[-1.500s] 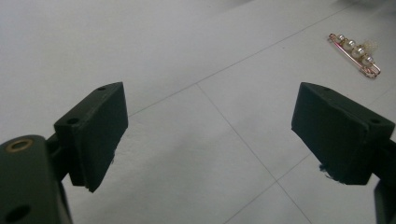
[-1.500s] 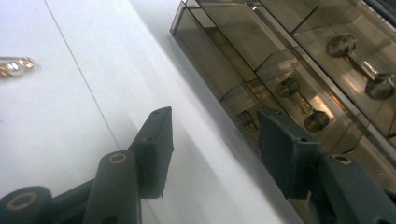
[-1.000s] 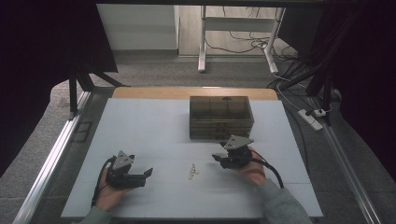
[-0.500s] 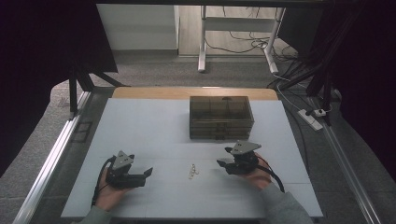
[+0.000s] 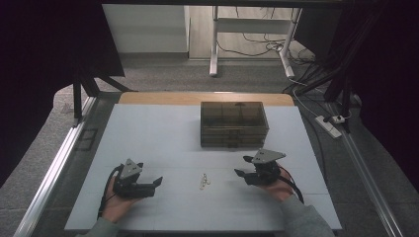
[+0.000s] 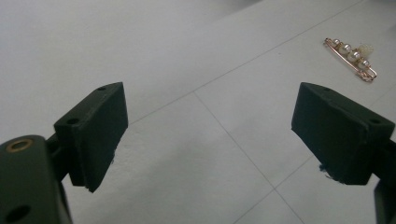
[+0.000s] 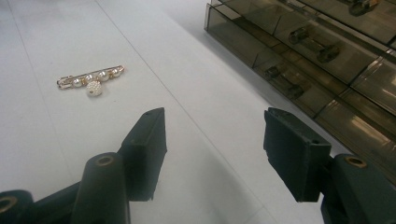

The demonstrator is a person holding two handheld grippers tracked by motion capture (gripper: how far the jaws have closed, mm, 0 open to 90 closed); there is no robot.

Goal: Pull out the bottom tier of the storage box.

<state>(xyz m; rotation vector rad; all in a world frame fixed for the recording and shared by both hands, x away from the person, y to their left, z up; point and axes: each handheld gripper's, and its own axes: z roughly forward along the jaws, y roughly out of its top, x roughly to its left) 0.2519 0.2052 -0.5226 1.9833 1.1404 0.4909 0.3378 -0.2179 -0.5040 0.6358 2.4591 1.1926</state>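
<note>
Pearl brooch [image 5: 204,180] on table, between both grippers' parted fingers [image 7: 148,140]

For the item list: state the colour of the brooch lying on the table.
Gold pin with white pearl beads; the brooch shows best in the right gripper view.

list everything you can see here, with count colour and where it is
brooch pin: 1, gold with white pearls, flat on the table between the two grippers, touched by neither
drawer box: 1, smoky see-through, far middle of the table, small items inside
table: 1, pale grey-white top
power strip: 1, white, floor to the right
left hand-held gripper: 1, black, near left, jaws open and empty
right hand-held gripper: 1, black, near right, jaws open and empty
</note>
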